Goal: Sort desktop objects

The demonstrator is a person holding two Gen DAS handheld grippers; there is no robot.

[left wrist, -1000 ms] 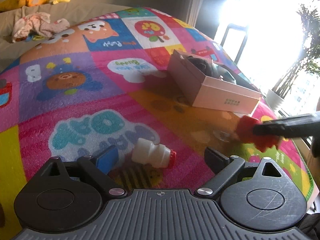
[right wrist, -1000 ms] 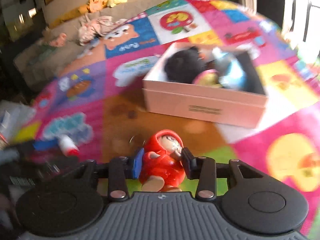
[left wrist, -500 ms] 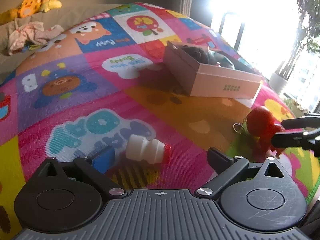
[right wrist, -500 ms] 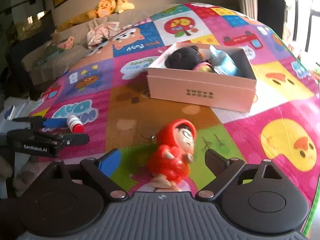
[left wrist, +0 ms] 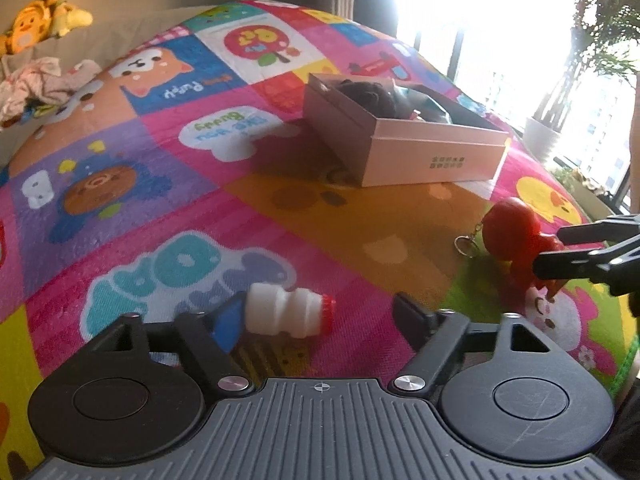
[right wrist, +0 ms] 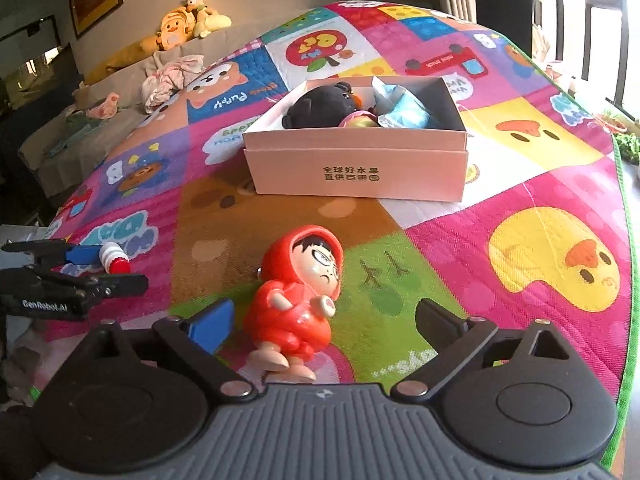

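Observation:
A small white bottle with a red cap (left wrist: 288,314) lies on its side on the colourful play mat (left wrist: 168,200). It lies between the fingers of my left gripper (left wrist: 316,316), whose jaws are closing. The blue left pad touches the bottle's base and the right finger stands apart from the cap. A red hooded figure (right wrist: 300,300) with a key ring stands tilted on the mat between the fingers of my right gripper (right wrist: 324,322), whose jaws are opening and touch nothing. The figure (left wrist: 516,240) also shows in the left wrist view.
A pink open box (right wrist: 356,176) sits further back on the mat, holding a black plush doll (right wrist: 320,108) and a blue packet (right wrist: 404,112). A sofa with plush toys (right wrist: 180,24) and clothes lies behind. The mat's green edge (right wrist: 624,320) runs along the right, near windows.
My right gripper has let go of the red figure, which now stands on the mat, and its jaws have spread wide. My left jaws have narrowed around the white bottle.

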